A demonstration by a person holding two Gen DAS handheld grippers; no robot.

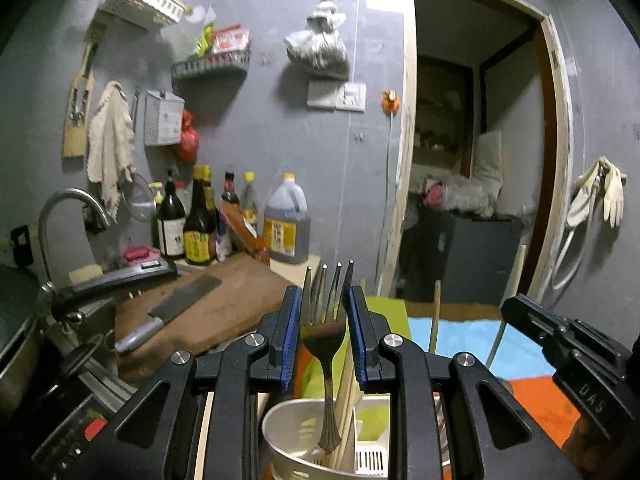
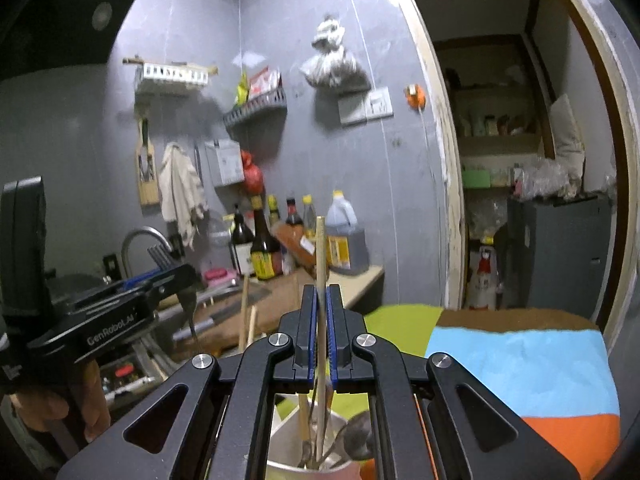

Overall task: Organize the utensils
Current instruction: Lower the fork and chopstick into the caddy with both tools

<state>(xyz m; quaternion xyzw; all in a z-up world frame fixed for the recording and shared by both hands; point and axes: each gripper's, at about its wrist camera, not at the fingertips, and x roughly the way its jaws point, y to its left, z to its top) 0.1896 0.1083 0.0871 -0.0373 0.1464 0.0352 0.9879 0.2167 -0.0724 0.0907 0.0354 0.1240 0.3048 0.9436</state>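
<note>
My left gripper (image 1: 325, 296) is shut on a dark metal fork (image 1: 325, 336), tines up, its handle end down in a round metal cup (image 1: 288, 432). A white slotted utensil holder (image 1: 372, 456) stands beside the cup. My right gripper (image 2: 321, 300) is shut on a light wooden chopstick (image 2: 320, 248), held upright, its lower end in a metal cup (image 2: 288, 440) that also holds other chopsticks and a spoon. The left gripper also shows in the right wrist view (image 2: 160, 276), the right gripper in the left wrist view (image 1: 520, 312).
A cloth with green, blue and orange patches (image 2: 520, 372) covers the table. To the left are a wooden cutting board with a cleaver (image 1: 180, 308), sauce bottles (image 1: 200, 224), a tap (image 1: 68, 208) and a sink. An open doorway (image 1: 472, 160) lies behind.
</note>
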